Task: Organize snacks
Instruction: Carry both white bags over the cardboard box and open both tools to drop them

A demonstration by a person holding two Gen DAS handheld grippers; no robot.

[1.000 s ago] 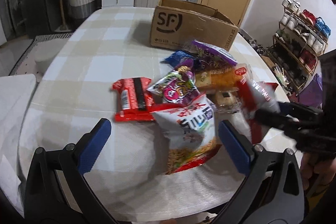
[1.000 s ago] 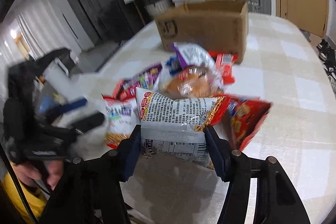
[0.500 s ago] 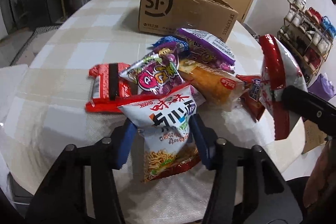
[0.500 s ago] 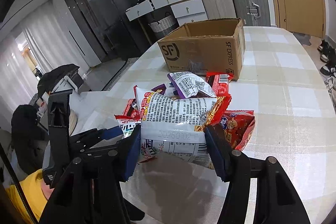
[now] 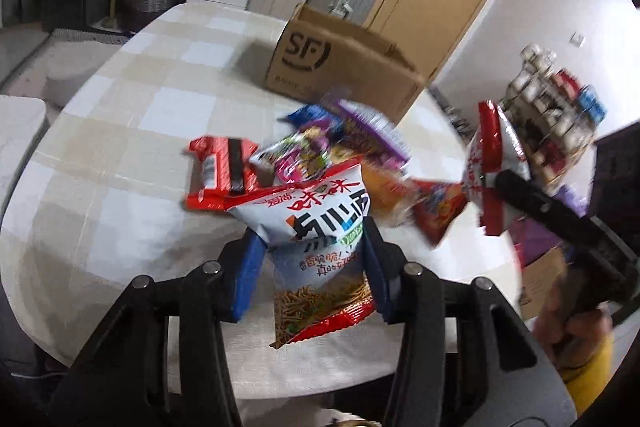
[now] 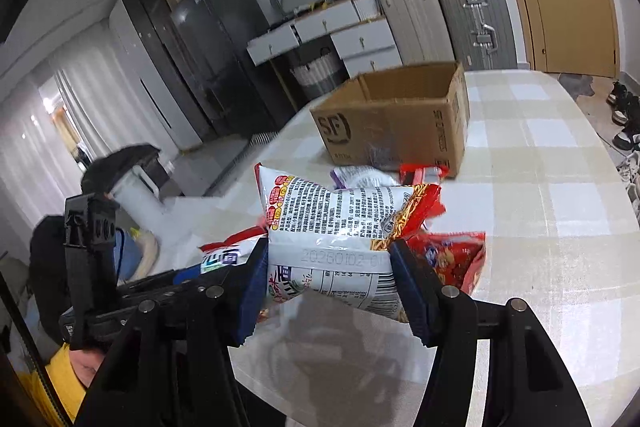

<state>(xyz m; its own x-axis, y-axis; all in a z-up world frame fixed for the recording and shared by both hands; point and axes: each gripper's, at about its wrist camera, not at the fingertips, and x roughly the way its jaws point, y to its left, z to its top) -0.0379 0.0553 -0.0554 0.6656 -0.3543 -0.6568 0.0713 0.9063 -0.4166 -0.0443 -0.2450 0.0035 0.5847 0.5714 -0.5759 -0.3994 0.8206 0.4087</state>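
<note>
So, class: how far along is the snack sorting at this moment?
Nothing visibly packed yet; what shows of the brown cardboard box interior looks bare. In hand: left gripper clamps a white noodle-snack bag; right gripper clamps a white-and-red snack bag. Left: the snack pile on the checked tablecloth.

**Two wrist cameras crossing views over the snack pile**

The left wrist fisheye is looking forward and slightly down along its fingers, close to the snack pile [image 5: 328, 155], with the cardboard box [image 5: 340, 67] at 12 o'clock. The right gripper [image 5: 516, 191] is showing at 3 o'clock. The right wrist fisheye is sitting just as close, facing the same cardboard box [image 6: 396, 123] at 12 o'clock, the left gripper [image 6: 188, 273] at 9 o'clock. Both are sharing the checked table [image 5: 132, 131], pile and box.
</note>
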